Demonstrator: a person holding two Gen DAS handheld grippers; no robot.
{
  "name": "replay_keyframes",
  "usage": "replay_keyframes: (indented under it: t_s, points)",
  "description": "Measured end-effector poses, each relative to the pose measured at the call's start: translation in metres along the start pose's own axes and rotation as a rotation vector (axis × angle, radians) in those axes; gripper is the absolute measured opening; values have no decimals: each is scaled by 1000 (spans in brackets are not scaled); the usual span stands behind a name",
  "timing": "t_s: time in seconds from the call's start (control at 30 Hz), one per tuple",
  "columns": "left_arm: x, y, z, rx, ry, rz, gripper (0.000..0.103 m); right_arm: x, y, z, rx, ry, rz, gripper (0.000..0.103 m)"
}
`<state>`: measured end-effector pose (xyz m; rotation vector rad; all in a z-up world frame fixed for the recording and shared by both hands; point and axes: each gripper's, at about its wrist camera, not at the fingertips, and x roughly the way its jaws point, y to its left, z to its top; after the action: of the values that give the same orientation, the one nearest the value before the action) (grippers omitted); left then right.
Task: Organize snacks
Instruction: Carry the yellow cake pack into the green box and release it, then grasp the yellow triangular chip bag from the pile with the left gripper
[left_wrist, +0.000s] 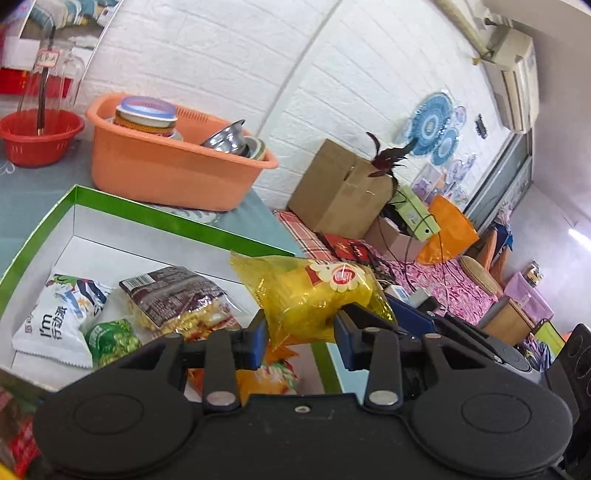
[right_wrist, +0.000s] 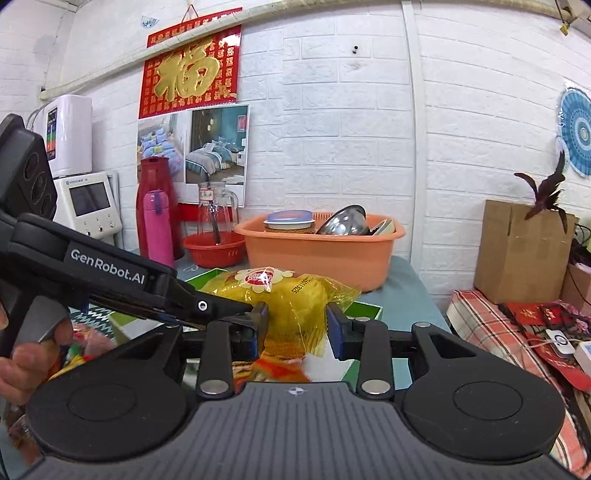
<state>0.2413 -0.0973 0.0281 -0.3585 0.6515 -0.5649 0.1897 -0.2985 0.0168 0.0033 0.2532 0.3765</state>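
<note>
A yellow snack packet (left_wrist: 314, 291) with a red and white round logo hangs above the green-rimmed box (left_wrist: 166, 218). My left gripper (left_wrist: 301, 341) is shut on its lower part, blue pads pressing both sides. My right gripper (right_wrist: 297, 328) is shut on the same yellow packet (right_wrist: 291, 299) from the other side. The left tool's black body (right_wrist: 107, 273) reaches in from the left, its tip against the packet. Inside the box lie a white packet (left_wrist: 55, 325), a brown-labelled clear packet (left_wrist: 173, 295), a green packet (left_wrist: 110, 339) and an orange packet (left_wrist: 266, 376) below my fingers.
An orange basin (left_wrist: 166, 177) with metal bowls and a lidded tub stands behind the box, a red basket (left_wrist: 37, 136) to its left. A cardboard box (left_wrist: 340, 188) sits right on a checked cloth. A pink bottle (right_wrist: 159, 225) and glass pitcher (right_wrist: 216, 214) stand by the wall. A hand (right_wrist: 14, 365) holds the left tool.
</note>
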Motion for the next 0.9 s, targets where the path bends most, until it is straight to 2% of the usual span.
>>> replay_keyframes:
  t_s: [0.2, 0.27, 0.3, 0.33, 0.4, 0.47, 0.53, 0.67, 0.77, 0.9]
  points:
    - [27, 21, 6, -62, 30, 11, 50, 33, -12, -4, 1, 6, 8, 61]
    - [36, 27, 3, -70, 57, 25, 58, 44, -12, -10, -12, 22, -3, 66]
    - [38, 29, 1, -70, 61, 45, 74, 50, -12, -14, -17, 43, -17, 69]
    - [39, 31, -1, -66, 66, 56, 103, 56, -12, -18, -24, 73, -35, 72]
    - [33, 33, -4, -68, 57, 82, 103, 60, -12, -24, -44, 118, -63, 75]
    - [19, 31, -4, -50, 34, 72, 103, 51, -10, -27, -59, 103, -89, 103]
    - [1, 25, -6, -20, 20, 72, 103, 36, -7, -24, -65, 83, -112, 103]
    - [-44, 7, -12, 12, -24, 77, 103, -2, 5, -14, -34, 39, -83, 103]
    - [-80, -1, -24, 13, -53, 71, 103, -29, 19, -11, -4, 48, -71, 103]
    - [-121, -7, -47, 42, -97, 98, 103, -56, 36, -18, 36, 62, 6, 103]
